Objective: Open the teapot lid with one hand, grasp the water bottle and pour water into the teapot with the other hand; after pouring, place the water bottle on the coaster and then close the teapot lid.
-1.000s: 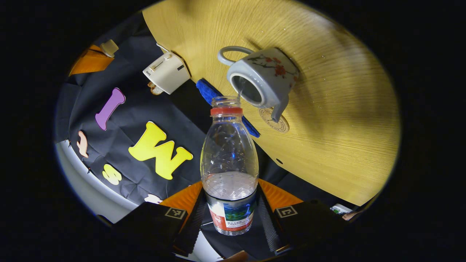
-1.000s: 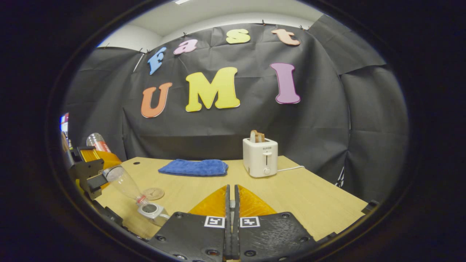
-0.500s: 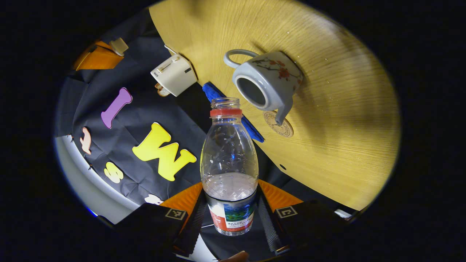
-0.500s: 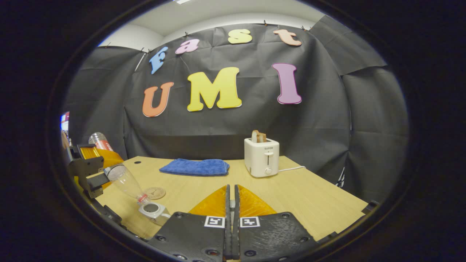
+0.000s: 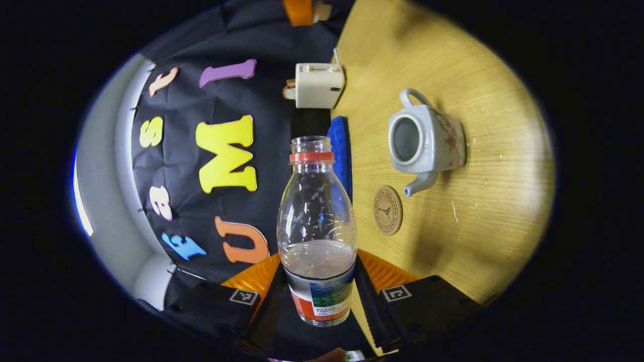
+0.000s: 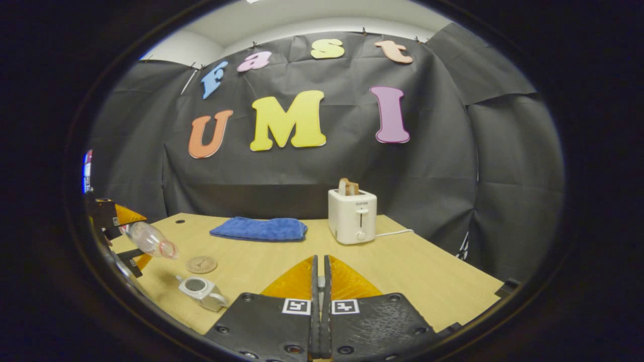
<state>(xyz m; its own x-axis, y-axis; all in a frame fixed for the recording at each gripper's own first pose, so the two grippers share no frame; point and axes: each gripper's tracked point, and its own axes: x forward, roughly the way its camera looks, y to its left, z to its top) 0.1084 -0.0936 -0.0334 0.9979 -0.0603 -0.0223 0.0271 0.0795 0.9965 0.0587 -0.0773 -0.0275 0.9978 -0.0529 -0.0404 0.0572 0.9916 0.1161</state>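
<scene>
Step in hand: pouring looks finished; no stream runs from the water bottle [image 5: 317,231], which is held tilted above the tabletop [image 5: 483,216], apart from the teapot [image 5: 425,143]. This reads as the carry toward the coaster [image 5: 388,210].
Left gripper [image 5: 318,301]: its fingers clamp the bottle's labelled base from both sides; in the right gripper view it sits at the tabletop's left edge with the bottle slanting neck-down.
Water bottle: clear plastic, uncapped, red neck ring, a little water pooled near the label end.
Coaster: round, brown, flat on the tabletop near its left edge, bare, just beside the teapot's spout.
Teapot: pale grey with a red floral sprig, mouth open, lid off, standing near the front-left corner.
Blue cloth [image 6: 259,229]: folded, along the back edge.
Toaster [image 6: 352,215]: white, back edge, right of the cloth.
Right gripper [image 6: 320,301]: fingers pressed together; a small pale thing seems pinched between them, perhaps the lid's knob, but I cannot tell.
Next move: I judge the bottle must be righted, centred over the coaster, lowered until it stands, then let go; the lid follows.
</scene>
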